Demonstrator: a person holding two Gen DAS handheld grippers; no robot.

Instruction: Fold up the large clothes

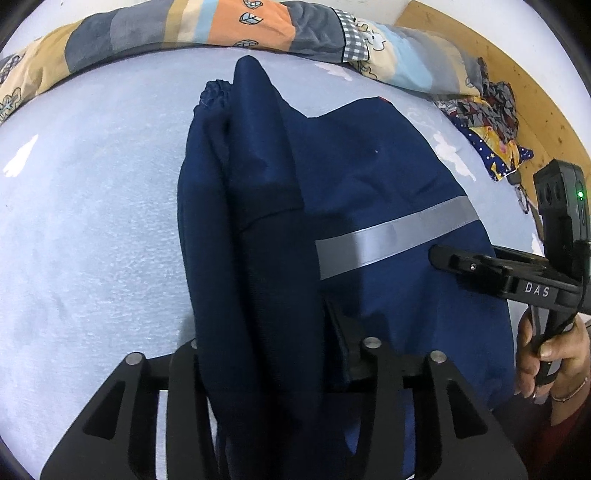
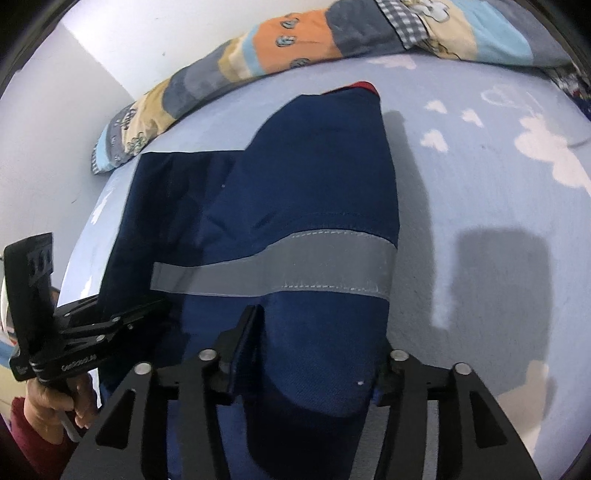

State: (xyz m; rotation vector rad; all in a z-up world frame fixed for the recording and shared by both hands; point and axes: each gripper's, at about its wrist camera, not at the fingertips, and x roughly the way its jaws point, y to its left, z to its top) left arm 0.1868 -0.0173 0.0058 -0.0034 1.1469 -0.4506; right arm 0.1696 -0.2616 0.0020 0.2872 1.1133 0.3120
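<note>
A large navy work garment (image 1: 369,177) with a grey reflective stripe (image 1: 395,232) lies partly folded on the light blue bed sheet (image 1: 92,221). My left gripper (image 1: 266,354) is shut on a bunched fold of it, which drapes over the fingers. My right gripper (image 2: 310,354) is shut on the garment's near edge (image 2: 314,369), below the stripe (image 2: 295,266). The right gripper also shows at the right of the left wrist view (image 1: 480,266), and the left gripper at the left of the right wrist view (image 2: 110,325).
A patchwork quilt (image 1: 221,26) is rolled along the far edge of the bed. A pile of patterned cloth (image 1: 487,122) lies at the far right by a wooden board (image 1: 535,92). A white wall (image 2: 55,92) stands to the left.
</note>
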